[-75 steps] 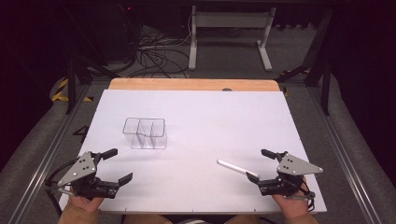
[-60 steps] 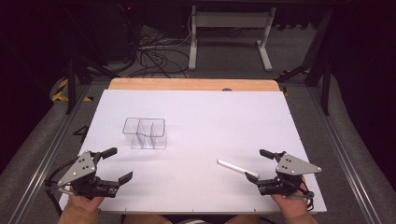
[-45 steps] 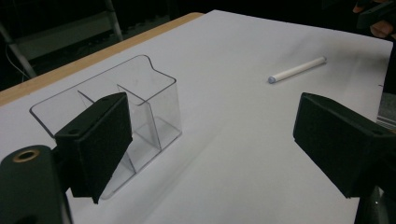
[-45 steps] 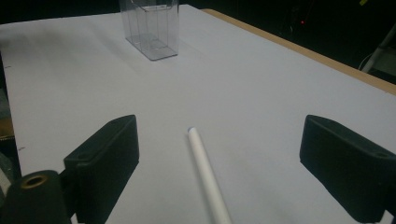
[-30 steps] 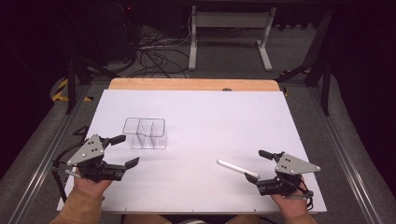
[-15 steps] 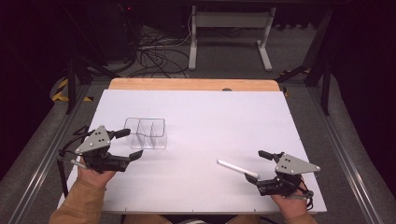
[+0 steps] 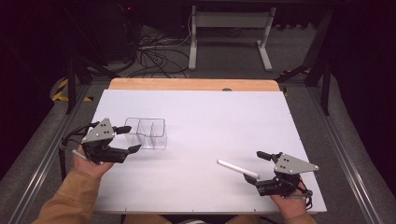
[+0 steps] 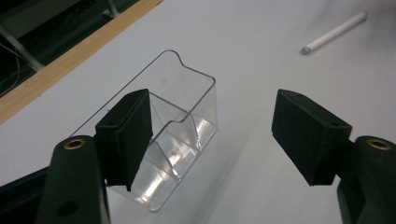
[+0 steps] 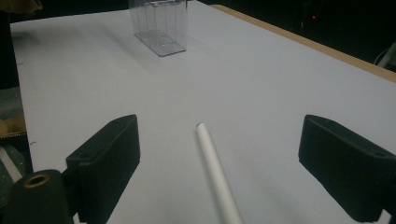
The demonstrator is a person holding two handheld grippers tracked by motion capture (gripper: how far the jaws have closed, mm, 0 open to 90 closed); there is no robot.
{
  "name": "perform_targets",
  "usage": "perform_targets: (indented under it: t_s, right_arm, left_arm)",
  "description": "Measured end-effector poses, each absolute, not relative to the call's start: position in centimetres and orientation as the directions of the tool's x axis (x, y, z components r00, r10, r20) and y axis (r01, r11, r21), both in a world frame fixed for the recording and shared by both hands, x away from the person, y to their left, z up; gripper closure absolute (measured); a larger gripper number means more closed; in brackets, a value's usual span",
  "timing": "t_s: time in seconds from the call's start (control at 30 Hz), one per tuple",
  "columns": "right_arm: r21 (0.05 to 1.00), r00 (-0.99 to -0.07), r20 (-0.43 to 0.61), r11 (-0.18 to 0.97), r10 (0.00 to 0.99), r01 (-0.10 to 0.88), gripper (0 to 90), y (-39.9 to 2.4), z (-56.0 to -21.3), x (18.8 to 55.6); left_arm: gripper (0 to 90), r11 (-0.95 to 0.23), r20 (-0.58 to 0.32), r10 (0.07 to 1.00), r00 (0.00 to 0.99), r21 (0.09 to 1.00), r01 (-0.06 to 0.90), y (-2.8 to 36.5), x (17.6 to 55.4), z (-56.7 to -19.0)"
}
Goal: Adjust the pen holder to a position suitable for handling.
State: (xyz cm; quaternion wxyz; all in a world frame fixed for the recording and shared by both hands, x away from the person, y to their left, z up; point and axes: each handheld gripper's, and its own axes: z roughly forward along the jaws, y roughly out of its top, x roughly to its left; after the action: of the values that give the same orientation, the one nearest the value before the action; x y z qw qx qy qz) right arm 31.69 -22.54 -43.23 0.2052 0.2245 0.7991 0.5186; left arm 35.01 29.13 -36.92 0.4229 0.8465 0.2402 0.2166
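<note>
L gripper (image 7: pixel 125 140) jaws, just closing, straddle clear divided box (image 7: pixel 148 133) at bench 9 o'clock, no grip yet. R gripper (image 7: pixel 254 167) jaws wide; white stick (image 7: pixel 237 169) at 5 o'clock untouched, nothing moved.

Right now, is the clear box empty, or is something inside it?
Empty. In the left gripper view the clear box shows bare dividers and table through its walls; the white stick lies apart on the table.

The desk (image 7: pixel 201 116) lies open through its middle and far side — just two obstacles: the clear divided box (image 7: pixel 148 133) near the left edge, and the white stick (image 7: pixel 237 168) front right.
</note>
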Motion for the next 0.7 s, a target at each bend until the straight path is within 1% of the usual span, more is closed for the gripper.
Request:
perform_targets:
  t_s: [0.33, 0.47, 0.63, 0.7]
  right_arm:
    - [0.920, -0.820, -0.090, 0.363, 0.566, 0.149, 13.7, -22.5, -43.3, 31.7]
    - [0.920, -0.818, -0.092, 0.363, 0.568, 0.148, 13.8, -22.6, -43.2, 31.6]
    - [0.922, -0.817, -0.087, 0.357, 0.570, 0.150, 13.8, -22.7, -43.2, 31.7]
    - [0.919, -0.818, -0.092, 0.364, 0.568, 0.149, 13.7, -22.6, -43.2, 31.7]
  left_arm:
    - [36.5, -0.596, 0.174, 0.586, 0.791, 0.754, 0.277, 28.7, 37.2, -36.7]
    - [37.8, -0.614, 0.155, 0.586, 0.795, 0.725, 0.311, 28.8, 38.0, -36.7]
    - [37.7, -0.620, 0.150, 0.577, 0.803, 0.720, 0.312, 29.0, 38.4, -36.7]
    - [36.9, -0.645, 0.152, 0.549, 0.822, 0.702, 0.301, 29.2, 38.9, -36.8]
